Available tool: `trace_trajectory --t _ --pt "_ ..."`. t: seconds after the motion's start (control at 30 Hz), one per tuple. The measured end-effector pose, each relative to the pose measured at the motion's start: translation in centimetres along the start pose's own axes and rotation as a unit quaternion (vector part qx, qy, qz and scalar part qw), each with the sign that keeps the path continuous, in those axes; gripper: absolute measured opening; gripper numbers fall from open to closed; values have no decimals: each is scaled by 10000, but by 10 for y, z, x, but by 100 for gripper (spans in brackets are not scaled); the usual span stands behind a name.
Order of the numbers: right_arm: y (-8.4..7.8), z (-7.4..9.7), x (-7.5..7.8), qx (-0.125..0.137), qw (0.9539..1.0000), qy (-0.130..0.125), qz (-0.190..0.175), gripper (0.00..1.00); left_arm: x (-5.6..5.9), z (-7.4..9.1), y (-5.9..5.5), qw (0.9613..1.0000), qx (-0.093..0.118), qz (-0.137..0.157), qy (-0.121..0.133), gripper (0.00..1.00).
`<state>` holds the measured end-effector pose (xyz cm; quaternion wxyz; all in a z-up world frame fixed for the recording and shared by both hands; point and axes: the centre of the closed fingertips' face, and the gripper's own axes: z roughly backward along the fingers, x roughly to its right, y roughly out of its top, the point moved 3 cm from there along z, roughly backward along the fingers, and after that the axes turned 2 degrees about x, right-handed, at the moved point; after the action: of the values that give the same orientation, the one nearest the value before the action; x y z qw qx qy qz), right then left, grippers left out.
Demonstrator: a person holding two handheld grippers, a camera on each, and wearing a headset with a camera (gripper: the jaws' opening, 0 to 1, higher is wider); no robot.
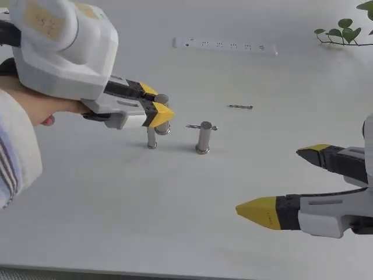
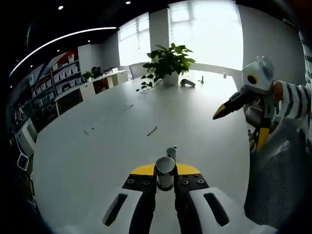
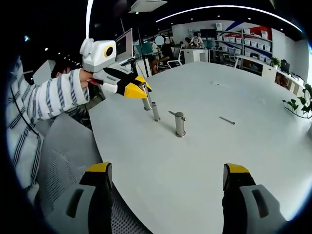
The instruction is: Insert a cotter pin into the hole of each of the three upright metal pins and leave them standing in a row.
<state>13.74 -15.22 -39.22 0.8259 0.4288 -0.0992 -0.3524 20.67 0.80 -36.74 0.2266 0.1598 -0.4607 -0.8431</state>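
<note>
- The left gripper is clenched on the upper part of the held pin, at the left of the group; a tilt of the hand could tip it, or knock over the bare pin standing just beside it on the near side
- The right gripper hangs released and empty, near and to the right; the loose cotter pin lies flat, far right of the pins, and looks thin enough to slip from the tips
- Reaching for it passes the finished pin, which a brush could topple
- The held pin's hole is too small to see, so misalignment could jam the cotter
</note>
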Motion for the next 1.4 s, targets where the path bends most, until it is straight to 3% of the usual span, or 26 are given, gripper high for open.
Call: trace_trajectory --t 0.03,0.13,0.4,0.6,0.7,1.1,1.2,1.4 --pt "-1 0 0 -12 10000 4 -7 93 2 -2 -3 9999 -29 -140 1 9" --pt "-5 0 -2 -52 10000 16 -30 93 20 -11 -11 9999 -130 33 -91 9" --pt "-8 0 -4 -97 9999 49 -23 93 31 -25 -33 9992 -238 294 -146 9" --pt "-10 1 -4 -154 9999 54 -22 93 39 -36 -44 9989 -365 205 -203 9" --pt "-10 0 -4 -144 9999 64 -33 93 40 -40 -49 9990 -329 221 -200 9" --pt "-11 -5 -9 -190 9996 185 -38 91 46 -43 -52 9990 -257 318 -185 9" --pt "-11 -5 -9 -187 9997 169 -39 91 45 -42 -54 9987 -162 454 -151 9" --pt "-13 -4 -8 -195 9997 142 -56 91 46 -41 -54 9988 -64 444 -203 10"
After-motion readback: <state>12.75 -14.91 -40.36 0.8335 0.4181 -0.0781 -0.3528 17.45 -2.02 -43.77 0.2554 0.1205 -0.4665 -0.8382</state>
